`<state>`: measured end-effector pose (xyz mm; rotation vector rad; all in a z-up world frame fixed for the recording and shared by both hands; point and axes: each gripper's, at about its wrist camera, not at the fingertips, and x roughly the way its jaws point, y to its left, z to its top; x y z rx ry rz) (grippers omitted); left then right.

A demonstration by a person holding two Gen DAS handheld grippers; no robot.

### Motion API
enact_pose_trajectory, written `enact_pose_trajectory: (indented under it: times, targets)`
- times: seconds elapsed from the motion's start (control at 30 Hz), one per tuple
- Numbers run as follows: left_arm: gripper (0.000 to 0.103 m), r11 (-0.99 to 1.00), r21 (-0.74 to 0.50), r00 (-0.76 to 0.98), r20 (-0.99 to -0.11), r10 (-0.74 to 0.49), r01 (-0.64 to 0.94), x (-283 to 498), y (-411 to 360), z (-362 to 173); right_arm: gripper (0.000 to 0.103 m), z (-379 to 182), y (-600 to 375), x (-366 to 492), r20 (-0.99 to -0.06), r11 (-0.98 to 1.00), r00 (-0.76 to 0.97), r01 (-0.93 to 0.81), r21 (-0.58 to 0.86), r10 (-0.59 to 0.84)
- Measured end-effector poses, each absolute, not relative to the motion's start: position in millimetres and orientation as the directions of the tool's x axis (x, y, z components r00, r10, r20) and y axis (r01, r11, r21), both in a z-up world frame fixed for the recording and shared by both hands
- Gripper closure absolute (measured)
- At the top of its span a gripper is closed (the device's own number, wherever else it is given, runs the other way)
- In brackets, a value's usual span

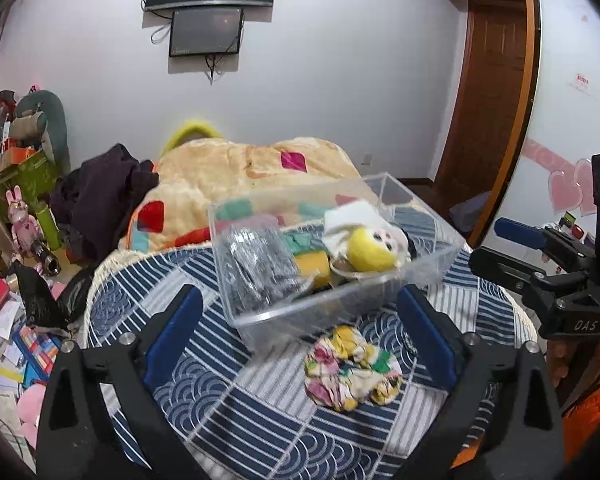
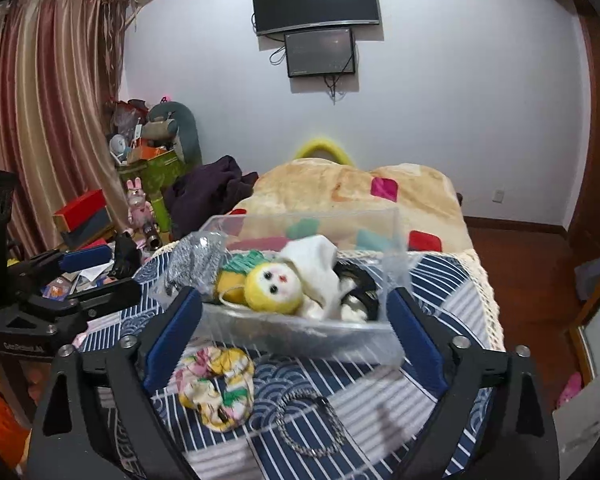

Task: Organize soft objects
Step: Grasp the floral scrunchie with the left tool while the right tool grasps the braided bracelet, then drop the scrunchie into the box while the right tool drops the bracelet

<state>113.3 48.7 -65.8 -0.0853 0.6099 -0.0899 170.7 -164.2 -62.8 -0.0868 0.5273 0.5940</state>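
A clear plastic box [image 1: 340, 300] [image 2: 300, 328] stands on the blue patterned bed cover. Inside lie a yellow-headed plush doll [image 1: 370, 252] [image 2: 274, 286], a white cloth [image 2: 312, 264], a silvery bag [image 1: 256, 264] [image 2: 196, 260] and a yellow sponge [image 1: 312, 264]. A floral scrunchie [image 1: 352, 368] [image 2: 216, 384] lies on the cover in front of the box. A dark braided ring [image 2: 310, 420] lies beside it. My left gripper [image 1: 300, 332] is open and empty above the scrunchie. My right gripper [image 2: 296, 336] is open and empty at the box's front wall.
A beige blanket [image 1: 240, 168] and a dark garment [image 1: 100, 196] lie behind the box. The floor to the left holds toys, boxes and papers [image 1: 16, 344]. Bare wooden floor [image 2: 532, 280] lies to the right of the bed.
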Motion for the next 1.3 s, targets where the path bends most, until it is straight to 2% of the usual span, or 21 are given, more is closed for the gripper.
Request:
enact_pose_trajectory:
  times: [0.13,0.4,0.57,0.6,0.73,0.8,0.83,0.87,0.9,0.97,1.0,1.07,1.1,1.3]
  targets:
    - [0.003,0.992,-0.105,0.779,-0.614,-0.125,0.076,113,38,-84,0.005,-76,-173,167,-0.529,0.844,0.703,-0.535,0.046,0.475]
    - [0.003,0.985,-0.139,0.68,-0.713,-0.171,0.102,119,18,-128,0.007,-132,-177,166,-0.659,0.838,0.604,-0.54,0.074,0.448]
    - [0.003,0.982,-0.154,0.631,-0.752,-0.19,0.113,128,8,-147,0.03,-151,-168,169,-0.708,0.821,0.542,-0.562,0.095,0.453]
    - [0.003,0.981,-0.152,0.625,-0.756,-0.193,0.118,129,6,-150,0.032,-153,-167,171,-0.713,0.821,0.537,-0.563,0.094,0.45]
    - [0.004,0.979,-0.15,0.589,-0.782,-0.204,0.14,142,2,-166,0.045,-154,-162,168,-0.712,0.831,0.576,-0.556,0.019,0.402]
    - [0.009,0.979,-0.156,0.597,-0.776,-0.205,0.133,145,2,-168,0.057,-152,-164,166,-0.708,0.832,0.581,-0.555,0.018,0.402]
    - [0.014,0.979,-0.153,0.608,-0.768,-0.202,0.133,144,2,-168,0.064,-151,-167,166,-0.705,0.832,0.579,-0.553,0.028,0.409]
    - [0.023,0.979,-0.151,0.612,-0.764,-0.204,0.139,144,0,-167,0.072,-150,-170,166,-0.703,0.834,0.578,-0.55,0.039,0.414]
    - [0.026,0.978,-0.149,0.616,-0.76,-0.207,0.145,143,-1,-166,0.076,-150,-174,166,-0.702,0.836,0.576,-0.546,0.052,0.42]
    - [0.045,0.976,-0.148,0.619,-0.755,-0.215,0.158,140,-4,-164,0.089,-151,-183,167,-0.698,0.841,0.57,-0.534,0.085,0.433]
    - [0.05,0.976,-0.144,0.622,-0.753,-0.215,0.163,138,-5,-162,0.09,-151,-187,169,-0.696,0.843,0.568,-0.529,0.099,0.438]
    - [0.073,0.974,-0.149,0.623,-0.749,-0.226,0.173,133,-5,-160,0.091,-151,-194,170,-0.691,0.842,0.56,-0.523,0.133,0.457]
    - [0.077,0.972,-0.156,0.623,-0.746,-0.233,0.177,130,-4,-158,0.091,-151,-197,169,-0.687,0.841,0.56,-0.521,0.142,0.463]
    - [0.083,0.973,-0.145,0.677,-0.699,-0.231,0.181,105,2,-135,0.091,-139,-198,157,-0.655,0.833,0.579,-0.533,0.146,0.485]
